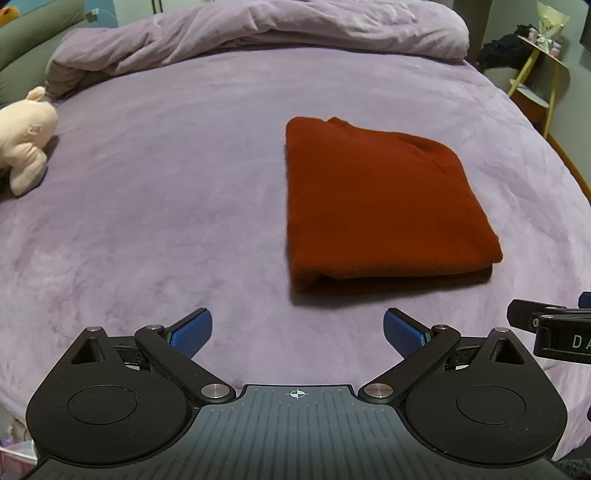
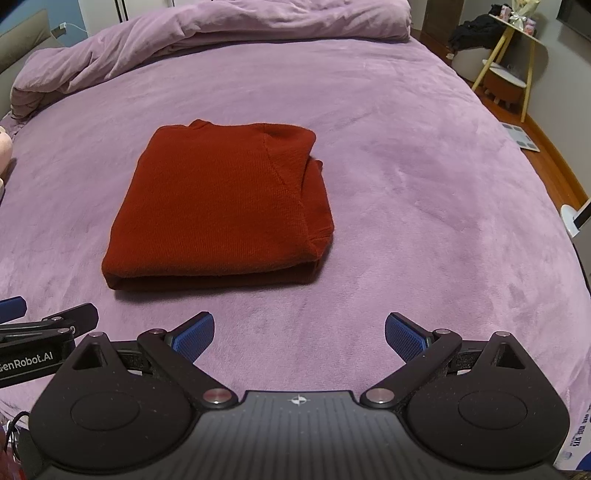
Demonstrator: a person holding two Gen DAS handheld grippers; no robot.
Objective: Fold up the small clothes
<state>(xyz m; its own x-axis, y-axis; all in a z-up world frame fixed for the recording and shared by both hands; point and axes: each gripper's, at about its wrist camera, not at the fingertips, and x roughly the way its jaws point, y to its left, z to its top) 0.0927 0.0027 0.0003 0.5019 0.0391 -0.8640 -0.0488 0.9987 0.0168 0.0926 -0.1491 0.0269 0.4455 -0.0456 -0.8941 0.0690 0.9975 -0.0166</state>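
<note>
A rust-red knitted garment lies folded into a thick rectangle on the purple bed cover; in the right wrist view the garment sits left of centre. My left gripper is open, held above the cover just short of the garment's near edge, with nothing between its blue pads. My right gripper is open too, a little short of the garment's near right corner and holding nothing. Each gripper shows at the edge of the other's view: the right one, the left one.
A bunched purple duvet lies across the far end of the bed. A pale pink plush toy rests at the left edge. Beyond the right edge stand a yellow-legged shelf, a round stool and a scale on the wooden floor.
</note>
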